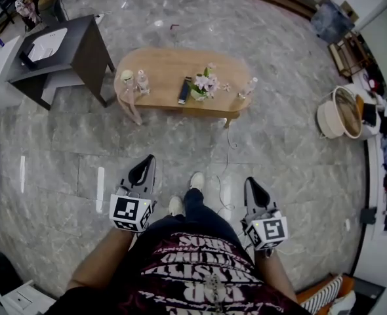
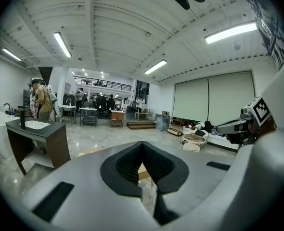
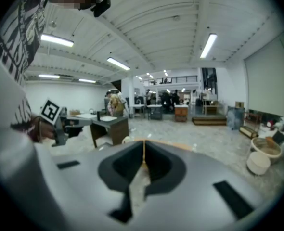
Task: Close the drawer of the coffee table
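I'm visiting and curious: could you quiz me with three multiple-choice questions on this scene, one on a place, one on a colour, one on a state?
1. Where are the pink flowers? A) on the coffee table B) on the floor C) on a chair
2. What colour is the coffee table's top? A) white B) light brown wood C) black
3. How are the jaws of the left gripper and right gripper? A) both open B) both shut, empty C) holding a bottle
Answers: A, they sit on the tabletop; B, the top is pale wood; B, each gripper view shows jaws together, nothing between.
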